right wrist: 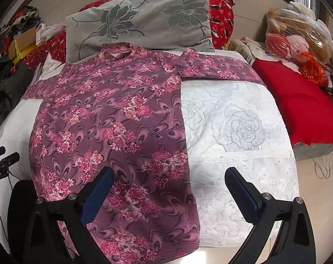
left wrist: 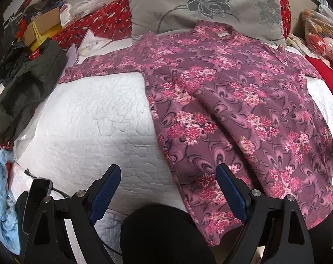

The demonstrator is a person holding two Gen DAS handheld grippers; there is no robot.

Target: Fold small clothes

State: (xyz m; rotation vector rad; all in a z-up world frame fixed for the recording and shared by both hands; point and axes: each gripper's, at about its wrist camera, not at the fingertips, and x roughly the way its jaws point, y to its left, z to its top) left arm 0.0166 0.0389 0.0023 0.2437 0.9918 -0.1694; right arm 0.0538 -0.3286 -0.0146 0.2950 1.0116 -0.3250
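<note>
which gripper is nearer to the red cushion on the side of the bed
Right. The right gripper hangs open over the floral shirt's right edge, with the red cushion across the white quilt. The left gripper is open at the shirt's far side.

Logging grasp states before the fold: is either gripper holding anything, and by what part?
Nothing is held. The left gripper and right gripper both stand open above the floral shirt.
</note>
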